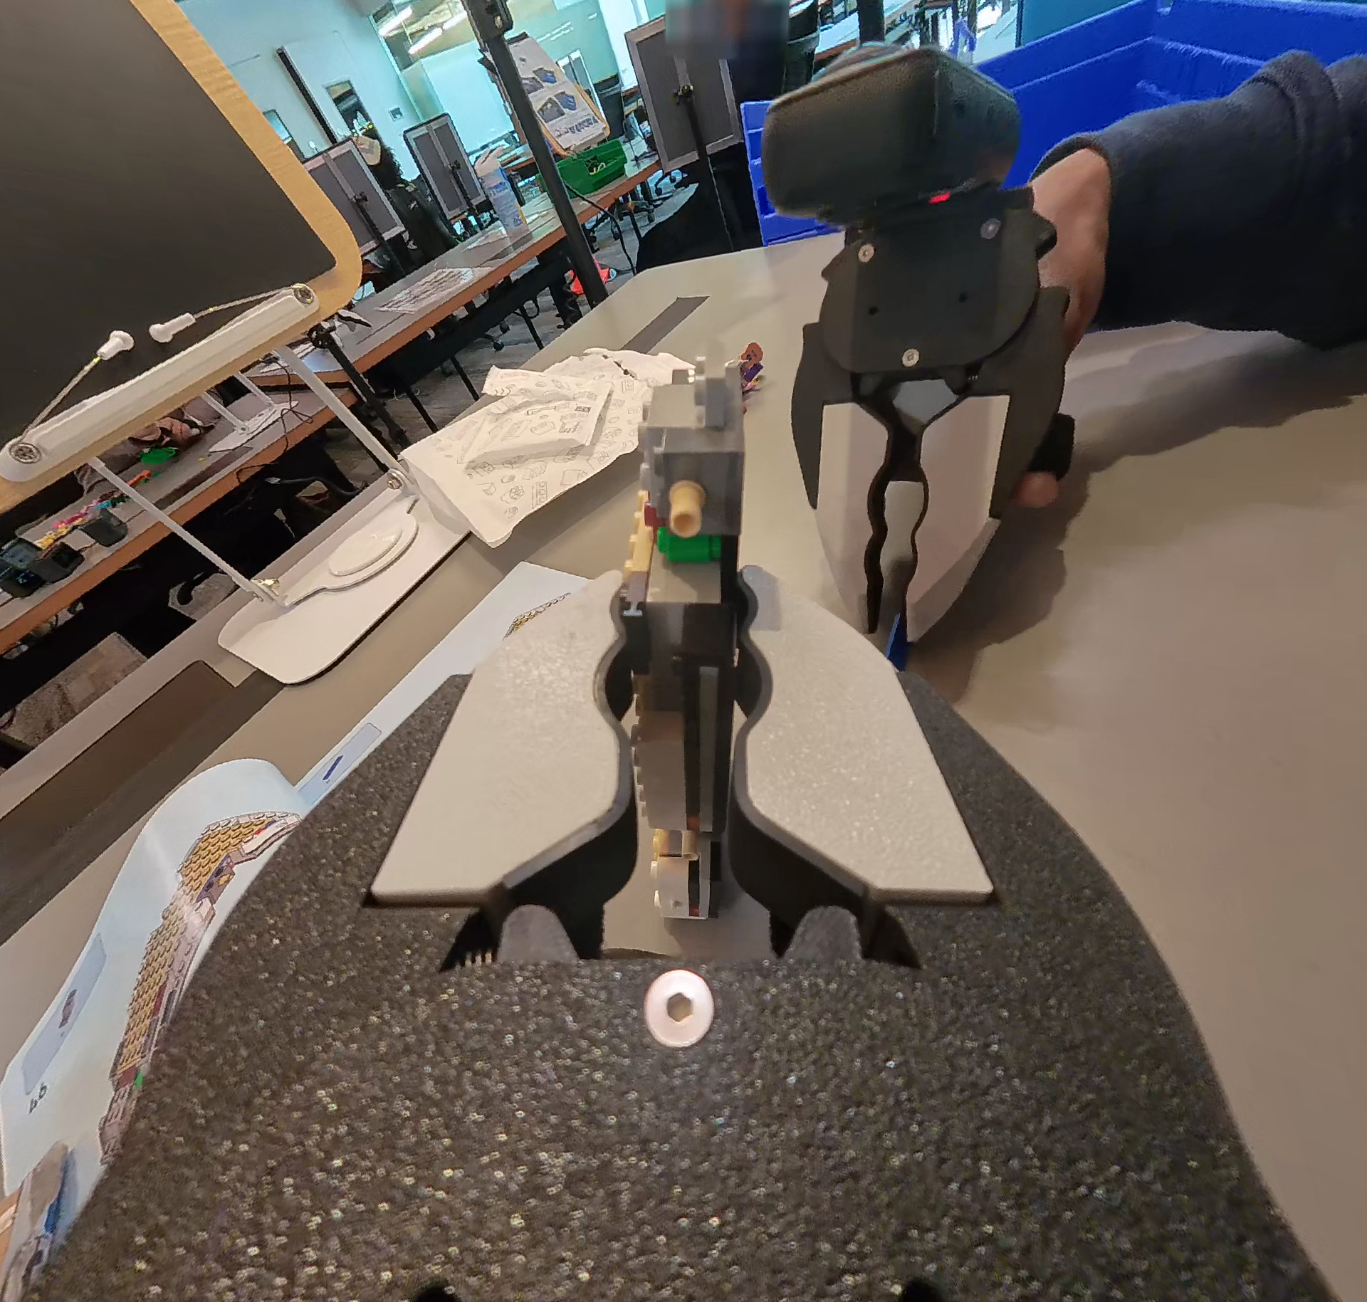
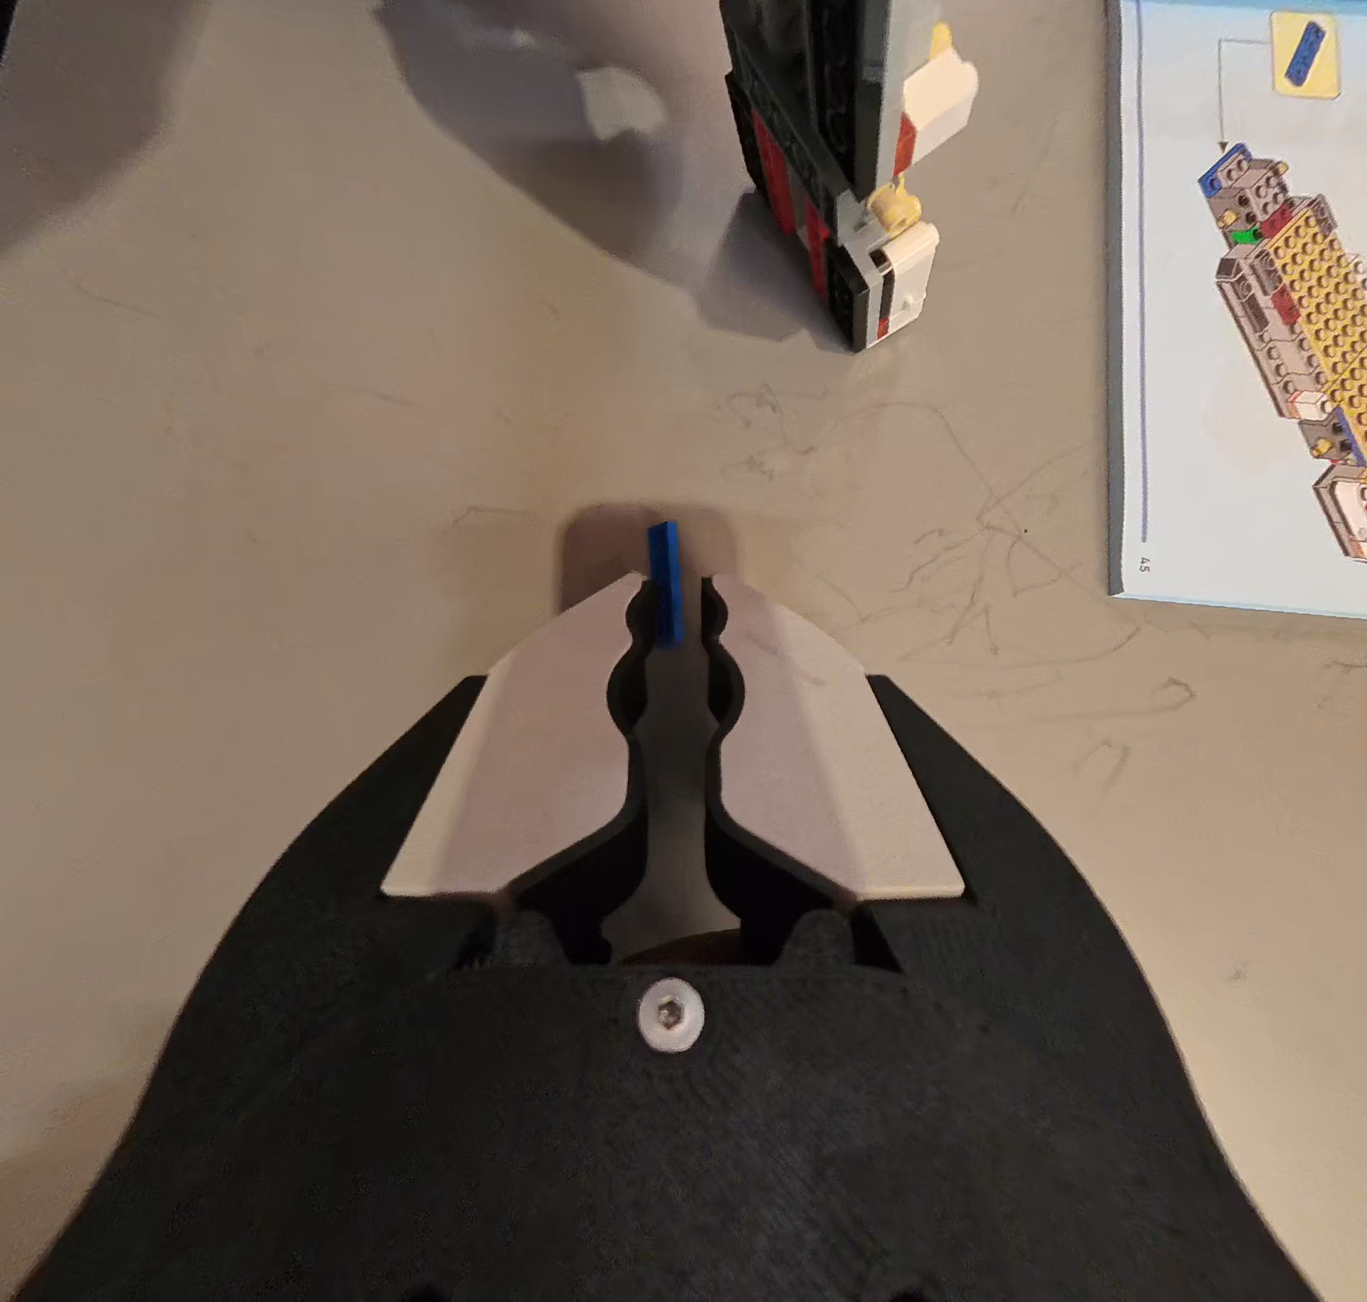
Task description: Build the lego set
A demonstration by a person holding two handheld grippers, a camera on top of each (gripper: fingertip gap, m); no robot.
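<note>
We see a brick model (image 1: 684, 601), mostly grey and black with tan, green and red bits, clamped between the fingers of the left gripper (image 1: 680, 601); both pads press on its sides and it sticks out past the fingertips, held above the table (image 1: 1109, 749).

In the right wrist view the model's far end (image 2: 836, 179) hangs over the table with a shadow under it. Near it, the right gripper (image 2: 672, 582) points down at the table, its fingers a little apart. A thin blue plate (image 2: 664, 586) stands on edge between them, against the left fingertip (image 2: 592, 638), with a visible gap to the other finger. A hand (image 1: 1065, 246) in a dark sleeve holds this gripper.

An open instruction booklet (image 2: 1243, 290) lies on the table just beside the model. Farther off, toward the table's far edge, lie printed paper bags (image 1: 532, 445), and at its left edge stands a white stand (image 1: 311, 601) with a dark board (image 1: 133, 179). A blue bin (image 1: 1109, 83) sits at the far right corner.
</note>
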